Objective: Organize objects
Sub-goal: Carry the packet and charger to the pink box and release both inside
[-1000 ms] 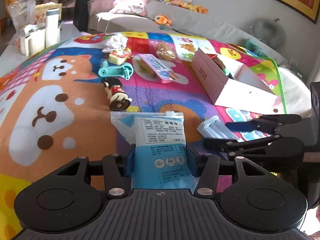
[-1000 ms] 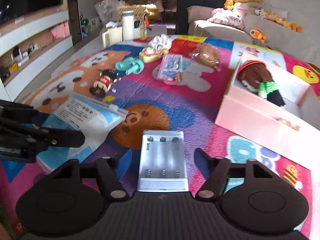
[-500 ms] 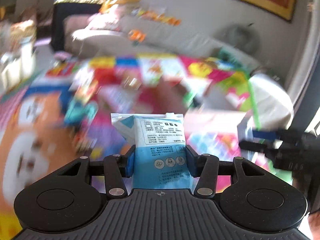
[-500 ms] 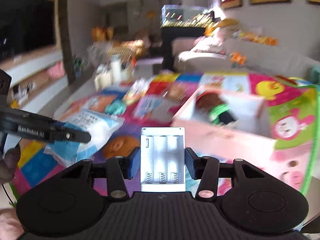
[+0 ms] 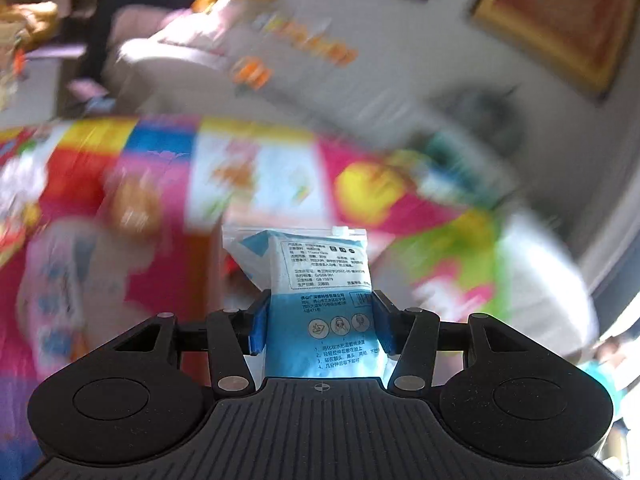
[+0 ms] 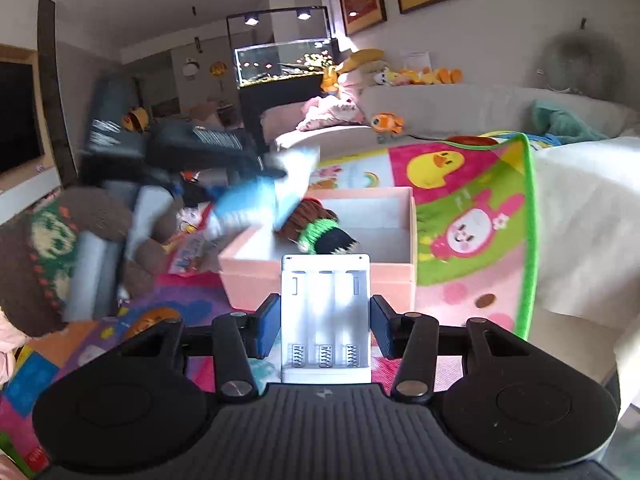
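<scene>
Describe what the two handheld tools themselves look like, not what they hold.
Both match: the left tool and right tool each have a black ribbed body with two round side lobes, black linkage arms with silver pivot screws, and blue pads on the fingers. A small crosshair mark sits at the body's front edge.

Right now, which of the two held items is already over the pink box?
The blue mask packet, gripped in the left gripper, hangs above the pink box. The white battery holder, in the right gripper, sits short of the near wall.
</scene>
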`<control>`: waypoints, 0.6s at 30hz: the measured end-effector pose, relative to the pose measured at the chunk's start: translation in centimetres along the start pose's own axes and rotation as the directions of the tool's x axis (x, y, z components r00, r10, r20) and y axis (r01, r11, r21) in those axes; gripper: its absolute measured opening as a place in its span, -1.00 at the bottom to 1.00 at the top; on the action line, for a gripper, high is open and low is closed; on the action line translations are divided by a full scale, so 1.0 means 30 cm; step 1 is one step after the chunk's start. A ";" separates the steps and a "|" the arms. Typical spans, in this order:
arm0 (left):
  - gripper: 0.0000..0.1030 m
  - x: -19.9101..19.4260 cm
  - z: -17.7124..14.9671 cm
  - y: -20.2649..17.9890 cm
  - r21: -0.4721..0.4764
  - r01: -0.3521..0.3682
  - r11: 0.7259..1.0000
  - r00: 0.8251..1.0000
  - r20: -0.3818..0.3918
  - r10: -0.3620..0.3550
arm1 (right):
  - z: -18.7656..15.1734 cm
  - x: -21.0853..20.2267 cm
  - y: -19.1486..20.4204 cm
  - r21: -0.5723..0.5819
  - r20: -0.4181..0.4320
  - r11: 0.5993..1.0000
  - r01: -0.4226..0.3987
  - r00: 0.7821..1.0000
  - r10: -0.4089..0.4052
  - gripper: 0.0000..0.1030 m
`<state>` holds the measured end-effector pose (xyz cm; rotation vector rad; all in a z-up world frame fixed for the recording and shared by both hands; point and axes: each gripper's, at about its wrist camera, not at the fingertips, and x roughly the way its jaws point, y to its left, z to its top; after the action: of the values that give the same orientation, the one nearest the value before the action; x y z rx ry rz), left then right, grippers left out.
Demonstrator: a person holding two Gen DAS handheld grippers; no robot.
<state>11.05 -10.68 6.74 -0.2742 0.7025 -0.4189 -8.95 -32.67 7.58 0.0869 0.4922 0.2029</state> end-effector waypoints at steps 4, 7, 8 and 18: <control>0.12 0.029 -0.050 -0.051 0.221 -0.077 0.972 0.997 0.008 0.077 | -0.012 0.027 -0.019 -0.010 -0.008 1.000 0.024 1.000 -0.024 -0.08; 0.09 -0.030 -0.036 -0.042 0.200 -0.034 0.979 0.995 0.099 0.014 | -0.009 0.052 -0.024 -0.002 -0.013 1.000 0.030 0.999 -0.030 -0.08; 0.09 -0.061 -0.025 -0.026 0.171 -0.015 0.985 0.991 0.135 -0.008 | -0.010 0.054 -0.021 -0.002 -0.011 1.000 0.029 1.000 -0.030 -0.08; 0.05 -0.046 -0.047 -0.025 0.089 0.077 0.993 0.996 -0.062 -0.071 | 0.004 0.091 -0.032 0.032 -0.030 0.999 0.044 0.999 -0.043 -0.08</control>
<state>8.94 -10.85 6.78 -0.2026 0.7299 -0.5299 -6.37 -33.03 6.31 0.1053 0.5267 0.1542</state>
